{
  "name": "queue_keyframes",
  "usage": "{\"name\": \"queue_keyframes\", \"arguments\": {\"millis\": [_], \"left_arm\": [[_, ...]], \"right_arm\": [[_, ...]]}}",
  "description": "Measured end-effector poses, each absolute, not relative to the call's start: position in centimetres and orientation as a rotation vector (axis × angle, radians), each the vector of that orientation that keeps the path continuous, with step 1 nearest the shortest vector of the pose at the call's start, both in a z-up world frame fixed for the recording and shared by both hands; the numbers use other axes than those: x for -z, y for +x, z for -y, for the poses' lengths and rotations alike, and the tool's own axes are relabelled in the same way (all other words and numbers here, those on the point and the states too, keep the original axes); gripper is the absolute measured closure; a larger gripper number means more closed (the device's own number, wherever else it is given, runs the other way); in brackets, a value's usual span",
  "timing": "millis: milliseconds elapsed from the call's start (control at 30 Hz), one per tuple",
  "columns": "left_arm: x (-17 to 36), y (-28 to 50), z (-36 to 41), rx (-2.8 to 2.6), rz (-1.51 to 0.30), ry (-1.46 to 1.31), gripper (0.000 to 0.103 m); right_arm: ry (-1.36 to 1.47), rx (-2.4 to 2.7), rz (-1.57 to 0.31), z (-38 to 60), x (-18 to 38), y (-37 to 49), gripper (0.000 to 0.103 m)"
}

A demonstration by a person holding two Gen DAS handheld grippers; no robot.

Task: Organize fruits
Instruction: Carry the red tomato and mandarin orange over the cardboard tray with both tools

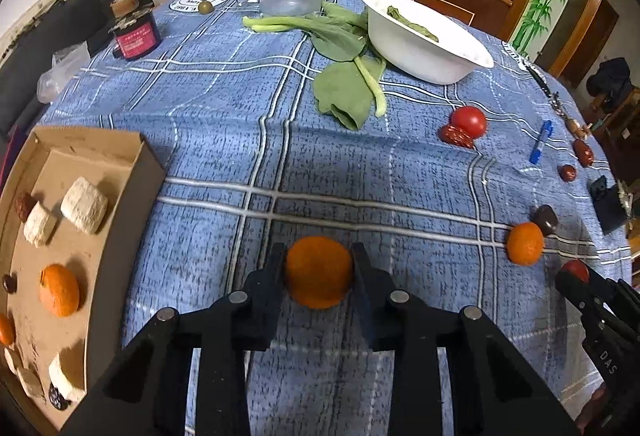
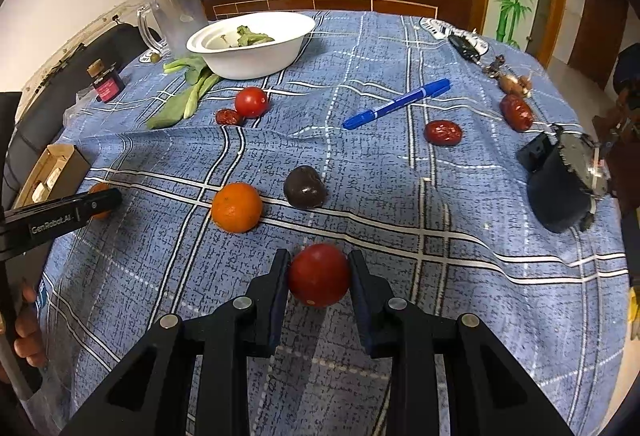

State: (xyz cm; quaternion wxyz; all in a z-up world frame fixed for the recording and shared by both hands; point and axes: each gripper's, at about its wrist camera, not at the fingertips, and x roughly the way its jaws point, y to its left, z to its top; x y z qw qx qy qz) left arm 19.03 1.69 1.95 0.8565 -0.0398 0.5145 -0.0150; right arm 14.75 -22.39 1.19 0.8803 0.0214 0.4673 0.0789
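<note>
Between the fingers of my left hand-held gripper (image 1: 319,260) sits a mandarin (image 1: 319,272), clamped on both sides just above the blue plaid surface (image 1: 240,140). My right hand-held gripper (image 2: 319,268) pinches a red tomato (image 2: 319,275) the same way. Left of the mandarin, a cardboard box (image 1: 116,204) holds another mandarin (image 1: 59,290). Beyond the tomato lie a loose mandarin (image 2: 236,207) and a dark passion fruit (image 2: 304,187).

"GenRobot.AI" on the left gripper (image 2: 90,206) side, "DAS" on the right gripper (image 1: 576,276) body
</note>
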Motion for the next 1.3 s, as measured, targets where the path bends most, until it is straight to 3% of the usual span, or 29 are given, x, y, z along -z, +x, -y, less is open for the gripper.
{"name": "queue_keyframes", "arguments": {"millis": [800,1300], "left_arm": [[-4.7,6.3,-3.2,0.171,-1.06,-0.046,0.073],[-8.0,3.0,-7.4,0.146,-0.973,-0.071,0.072]], "right_arm": [[-0.01,-0.106,-0.915,19.9,-4.2,4.1,0.072],[-0.026,-0.162,-0.938,14.6,-4.1,2.3,0.072]]}}
